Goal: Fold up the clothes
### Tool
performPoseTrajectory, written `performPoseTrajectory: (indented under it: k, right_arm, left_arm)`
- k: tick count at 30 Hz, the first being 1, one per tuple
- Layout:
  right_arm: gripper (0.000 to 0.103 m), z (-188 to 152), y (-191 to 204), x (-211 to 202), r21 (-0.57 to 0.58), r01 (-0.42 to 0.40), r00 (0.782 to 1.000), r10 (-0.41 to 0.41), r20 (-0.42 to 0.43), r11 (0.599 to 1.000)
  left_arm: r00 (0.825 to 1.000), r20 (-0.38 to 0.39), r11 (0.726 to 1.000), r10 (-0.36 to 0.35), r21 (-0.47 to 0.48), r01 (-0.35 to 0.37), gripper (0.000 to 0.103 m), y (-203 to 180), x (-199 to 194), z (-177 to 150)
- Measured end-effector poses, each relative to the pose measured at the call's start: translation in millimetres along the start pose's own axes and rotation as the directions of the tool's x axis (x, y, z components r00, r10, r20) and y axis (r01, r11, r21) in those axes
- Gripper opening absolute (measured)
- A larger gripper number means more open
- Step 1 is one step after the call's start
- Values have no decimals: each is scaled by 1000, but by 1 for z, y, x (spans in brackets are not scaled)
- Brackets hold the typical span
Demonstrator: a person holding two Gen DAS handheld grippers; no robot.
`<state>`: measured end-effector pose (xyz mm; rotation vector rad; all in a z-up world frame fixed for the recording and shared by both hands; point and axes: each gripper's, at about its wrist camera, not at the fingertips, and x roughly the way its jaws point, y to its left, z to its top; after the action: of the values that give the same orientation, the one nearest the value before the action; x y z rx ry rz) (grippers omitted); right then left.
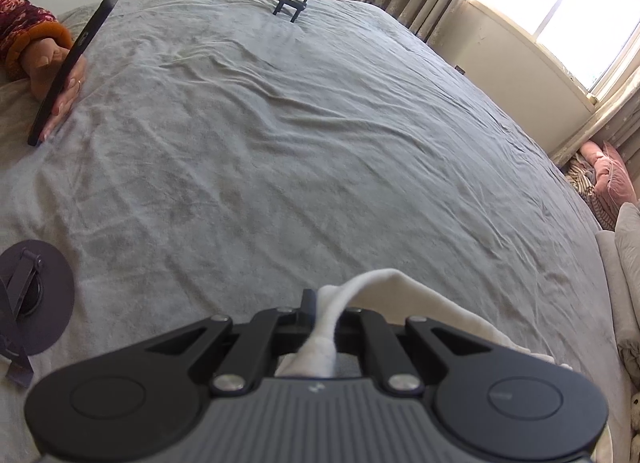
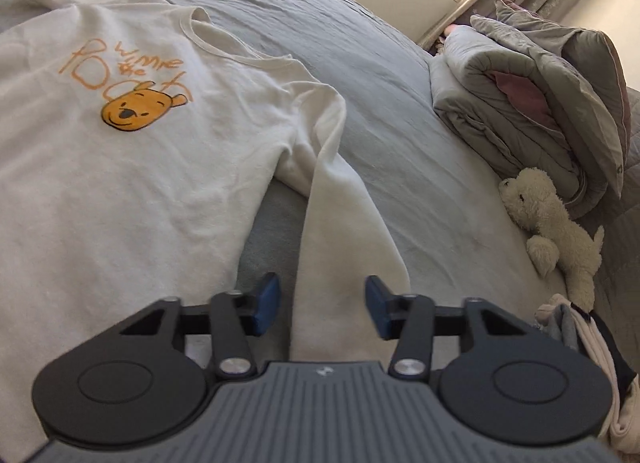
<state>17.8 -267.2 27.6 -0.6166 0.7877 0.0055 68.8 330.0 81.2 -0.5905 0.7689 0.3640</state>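
Gripping white fabric point(image 1: 326, 327), left tongs point(image 1: 325, 313) are clamped; right tongs point(image 2: 322, 305) stand apart astride the sweatshirt point(image 2: 120, 167) sleeve point(image 2: 340, 247) on the bed point(image 2: 400, 135).

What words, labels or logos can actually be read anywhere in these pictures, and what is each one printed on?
"Winnie the Pooh": orange handwritten lettering on the chest of the cream long-sleeved sweatshirt, above an orange bear face.
Small pale mark on the ribbed grey body of the right gripper: a logo, not readable as text.
The same small mark on the left gripper: too small to read.
Black phone held in a hand: no text legible.
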Motion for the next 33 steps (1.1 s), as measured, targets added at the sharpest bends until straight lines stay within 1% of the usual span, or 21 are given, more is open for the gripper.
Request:
performPoseTrajectory:
  k: [1, 3, 6, 8, 10, 11, 13, 14, 15, 16, 17, 18, 20, 22, 23, 27, 28, 31, 33]
  right_arm:
    - [2, 3, -7, 5, 36, 29, 999, -28, -29, 999]
    - [1, 9, -24, 5, 105, 61, 998, -59, -16, 993]
    - [1, 25, -52, -3, 162, 125, 992, -127, 2, 979]
    - [1, 40, -77, 0, 187, 160, 987, -161, -12, 969]
    - [1, 54, -101, 12, 207, 202, 979, -195, -54, 957]
    - [1, 59, -111, 24, 203, 237, 971, -223, -87, 950]
    - [2, 61, -127, 52, 189, 271, 956, -241, -164, 944]
    - [2, 59, -130, 66, 202, 288, 948, -248, -200, 936]
    - [13, 57, -134, 79, 213, 305, 938, -254, -236, 928]
    - [29, 55, -137, 93, 224, 323, 927, -260, -271, 919]
    - [36, 53, -140, 105, 233, 341, 915, -265, -303, 911]
    - [45, 51, -138, 109, 231, 360, 909, -284, -306, 904]
    - [45, 47, -130, 109, 236, 389, 903, -318, -290, 890]
    - [45, 44, -125, 102, 243, 413, 898, -350, -265, 877]
    - [46, 43, -123, 96, 240, 433, 893, -376, -249, 869]
    - [55, 35, -130, 76, 242, 465, 882, -423, -209, 851]
    - [59, 32, -134, 73, 246, 466, 882, -423, -209, 850]
    - [62, 26, -148, 70, 239, 465, 880, -417, -226, 852]
    - [62, 23, -156, 72, 223, 481, 870, -428, -246, 848]
  left_arm:
    - [1000, -1, 1000, 1, -1, -1, 3, 0, 1, 0]
    - [1000, -1, 1000, -4, 4, 4, 2, 0, 1, 1]
    - [1000, 18, 1000, -16, 26, 16, 2, -4, 0, 2]
    - [1000, 28, 997, -15, 73, 13, 2, -12, 0, -1]
    - [1000, 29, 993, -2, 114, -1, 2, -18, 1, -3]
    - [1000, 26, 993, 4, 122, -7, 2, -19, 2, -3]
    - [1000, 8, 993, 9, 114, -10, 2, -16, 6, -3]
    - [1000, -1, 994, 8, 106, -8, 2, -14, 8, -2]
    - [1000, -5, 994, 11, 107, -10, 2, -13, 9, -2]
    - [1000, -9, 994, 14, 108, -13, 3, -12, 11, -2]
    - [1000, -13, 994, 16, 109, -15, 3, -11, 13, -3]
    - [1000, -13, 993, 17, 115, -16, 3, -11, 13, -3]
    - [1000, -10, 991, 20, 132, -19, 3, -13, 13, -4]
    - [1000, -4, 989, 26, 147, -25, 4, -16, 13, -4]
    - [1000, -1, 988, 30, 153, -29, 4, -17, 13, -5]
    - [998, 22, 982, 56, 178, -59, 10, -20, 10, -5]
    - [998, 30, 980, 63, 185, -68, 11, -21, 9, -5]
    - [995, 51, 974, 83, 206, -92, 12, -23, 8, -6]
    - [993, 65, 969, 96, 220, -108, 12, -25, 7, -6]
